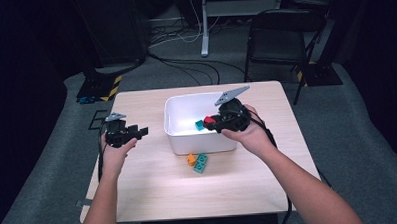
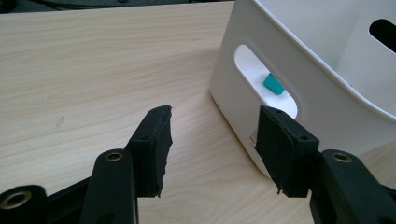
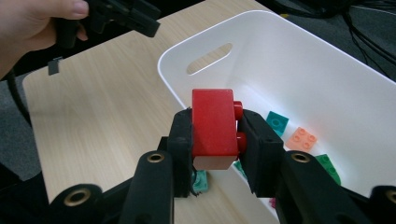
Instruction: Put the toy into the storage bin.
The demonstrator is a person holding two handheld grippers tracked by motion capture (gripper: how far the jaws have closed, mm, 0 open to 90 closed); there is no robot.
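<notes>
I have a red brick (image 3: 213, 128) clamped between the jaws of the right gripper (image 3: 215, 140); its studs press against one pad and its smooth side against the other. In the high view the red brick (image 1: 209, 120) hangs over the near half of the white bin (image 1: 179, 123), above the rim and clear of the bin floor. The right hand (image 1: 247, 133) carries the right gripper (image 1: 218, 122) over the bin's near right corner.

Inside the bin I see a teal brick (image 3: 277, 122), an orange brick (image 3: 301, 138) and a green brick (image 3: 328, 165) lying loose on the floor, none touching the red brick.

The bin stands at the middle of the table (image 1: 154, 193), nearer its far edge. Just in front of the bin's near wall, on the tabletop, an orange brick (image 1: 191, 159) and a teal plate brick (image 1: 202, 163) lie touching each other.

The left gripper (image 2: 212, 147) is released: its jaws stand wide apart with nothing between them, pointing at the bin's end wall with the handle slot (image 2: 266, 86). The left hand (image 1: 115, 155) holds the left gripper (image 1: 139, 131) above the table's left edge, well apart from the bin.
</notes>
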